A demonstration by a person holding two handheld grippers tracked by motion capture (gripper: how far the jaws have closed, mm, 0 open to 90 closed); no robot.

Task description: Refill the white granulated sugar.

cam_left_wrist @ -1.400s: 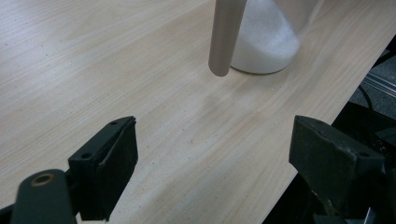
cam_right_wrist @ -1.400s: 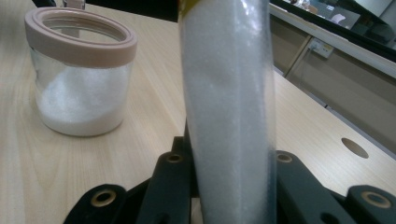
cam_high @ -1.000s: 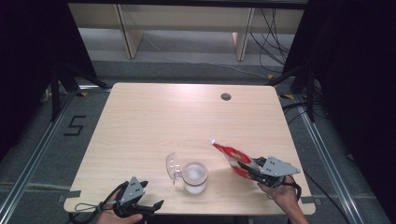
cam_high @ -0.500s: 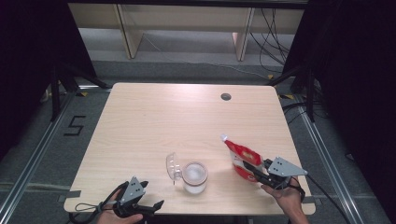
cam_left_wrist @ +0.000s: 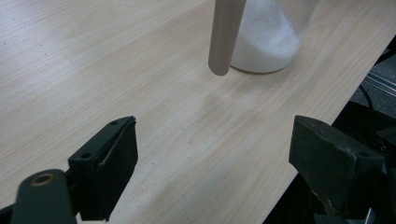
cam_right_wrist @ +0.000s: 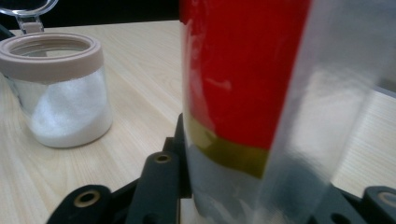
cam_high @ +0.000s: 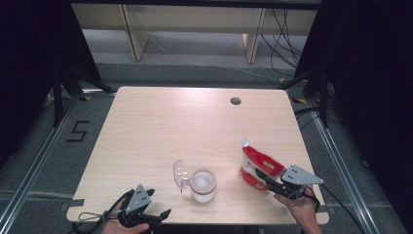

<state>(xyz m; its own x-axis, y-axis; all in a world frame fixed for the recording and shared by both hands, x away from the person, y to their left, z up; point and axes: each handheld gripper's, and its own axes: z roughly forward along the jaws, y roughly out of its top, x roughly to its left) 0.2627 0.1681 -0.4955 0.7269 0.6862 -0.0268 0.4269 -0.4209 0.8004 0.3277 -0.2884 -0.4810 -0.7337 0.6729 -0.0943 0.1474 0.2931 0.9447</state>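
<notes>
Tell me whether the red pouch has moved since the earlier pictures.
Yes. In the high view the red pouch has swung away from the jar, toward the table's right edge, and now stands more upright.

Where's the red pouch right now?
High view: the red pouch stands on the table's near right, between the right gripper jaws, right of the open jar.

A lab or recording studio: black curtains [cam_high: 29,73] hang at both sides of the frame, metal floor rails [cam_high: 34,161] flank the pale wooden counter [cam_high: 195,126], cables [cam_high: 287,34] trail at upper right, and a taped "5" [cam_high: 78,131] marks the floor at left.
</notes>
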